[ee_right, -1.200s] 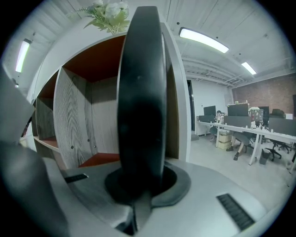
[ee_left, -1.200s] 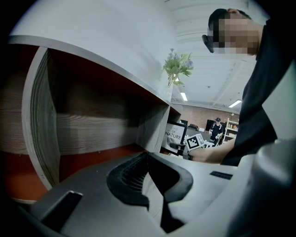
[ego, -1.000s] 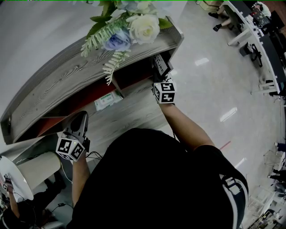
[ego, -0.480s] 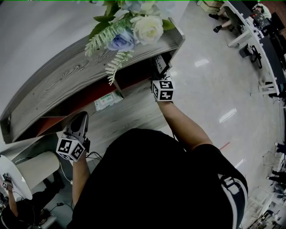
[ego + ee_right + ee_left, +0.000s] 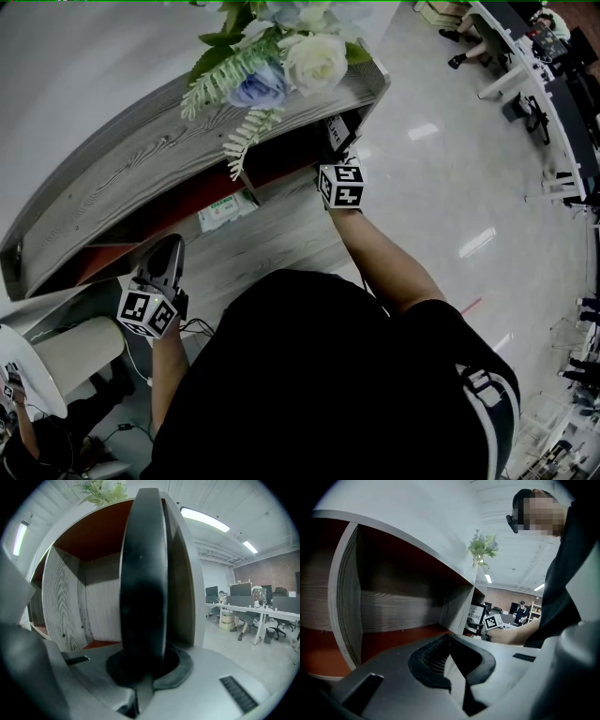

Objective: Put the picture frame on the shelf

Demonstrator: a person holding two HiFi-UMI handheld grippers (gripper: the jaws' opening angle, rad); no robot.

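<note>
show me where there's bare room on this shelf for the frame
Right end compartment ahead of the picture frame is bare. Red-floored compartment left of it shows bare floor. Shelf top is free left of the flowers, crowded at them. A packet takes the front ledge.

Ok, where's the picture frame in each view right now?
Head view: picture frame top centre, beyond the right gripper, at the right end of the shelf.
Left gripper view: small, right of centre.
Right gripper view: edge-on at centre, between the jaws.
Shared landmark: flowers atop the shelf.
</note>
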